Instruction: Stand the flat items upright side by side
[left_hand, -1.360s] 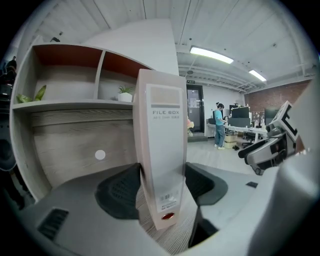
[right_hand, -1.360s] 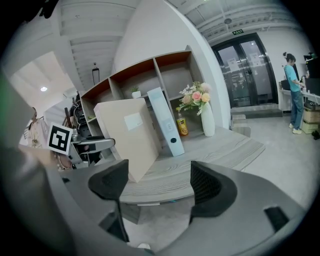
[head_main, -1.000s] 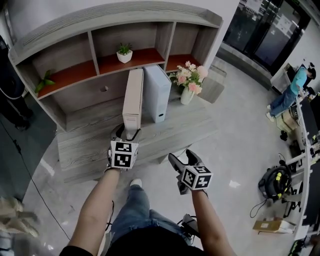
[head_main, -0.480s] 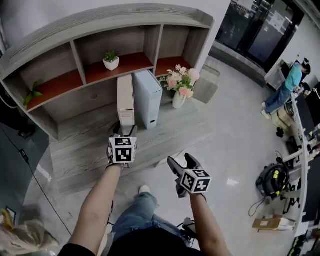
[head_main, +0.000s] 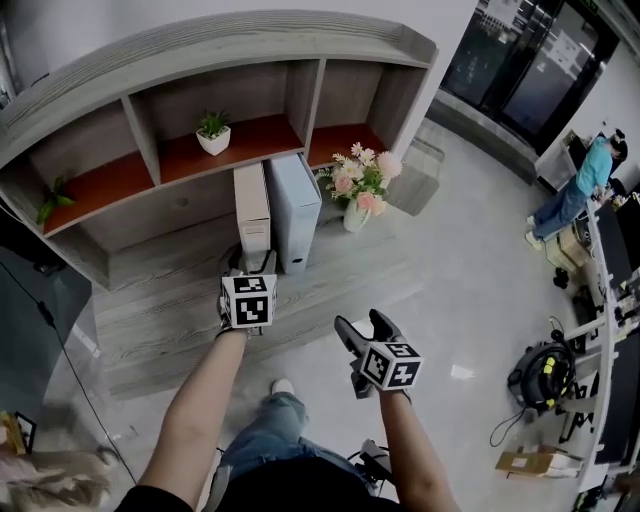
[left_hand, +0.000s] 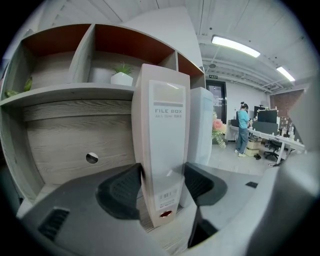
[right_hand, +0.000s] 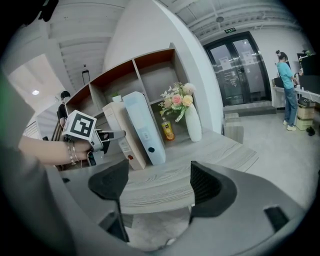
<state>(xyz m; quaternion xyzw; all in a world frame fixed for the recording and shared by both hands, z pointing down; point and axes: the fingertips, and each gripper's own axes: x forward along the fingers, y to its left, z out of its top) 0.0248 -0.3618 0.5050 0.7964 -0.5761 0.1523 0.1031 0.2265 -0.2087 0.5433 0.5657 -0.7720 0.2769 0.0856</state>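
My left gripper (head_main: 251, 262) has its jaws clamped on the beige file box (left_hand: 162, 140) — tall, narrow, upright beside the pale-blue box (head_main: 296, 205); on my right gripper (right_hand: 160, 183) the jaws stand apart, empty.

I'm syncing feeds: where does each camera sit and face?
Head view: on the head, looking down at the grey wooden shelf unit; both forearms, left gripper, right gripper show.
Left gripper view: rides it, facing the beige file box its jaws clamp.
Right gripper view: faces the shelf over open jaws; left hand shows.
All three share that box.
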